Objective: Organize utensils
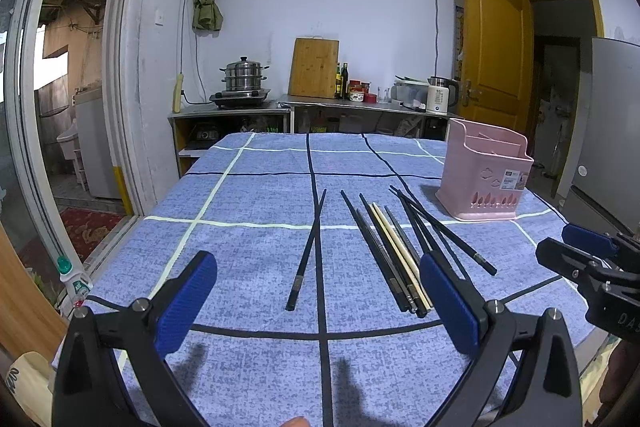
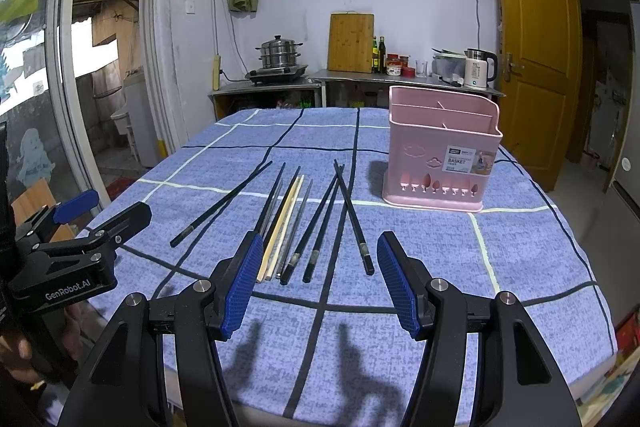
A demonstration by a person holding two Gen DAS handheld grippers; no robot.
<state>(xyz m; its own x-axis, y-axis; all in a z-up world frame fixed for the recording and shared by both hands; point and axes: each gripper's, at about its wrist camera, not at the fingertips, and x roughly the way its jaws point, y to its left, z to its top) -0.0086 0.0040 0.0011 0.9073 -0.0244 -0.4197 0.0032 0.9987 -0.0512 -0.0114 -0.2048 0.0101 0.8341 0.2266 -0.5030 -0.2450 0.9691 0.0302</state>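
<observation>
Hidden behind the left tool [image 1: 320, 303] blue pad: near ends of the rightmost chopsticks in the bundle [image 1: 400, 251]. Cut off by the right edge of the left wrist view: most of the right tool [image 1: 600, 267]. Cut off at the bottom edge there: a fingertip [image 1: 294, 422], blurred. Too small to read: fine print on the pink basket [image 2: 440, 163] label beyond the word BASKET. Unseen from either view: basket compartment floors. Dim and indistinct: items on the shelf under the far worktop [image 2: 400, 77].
</observation>
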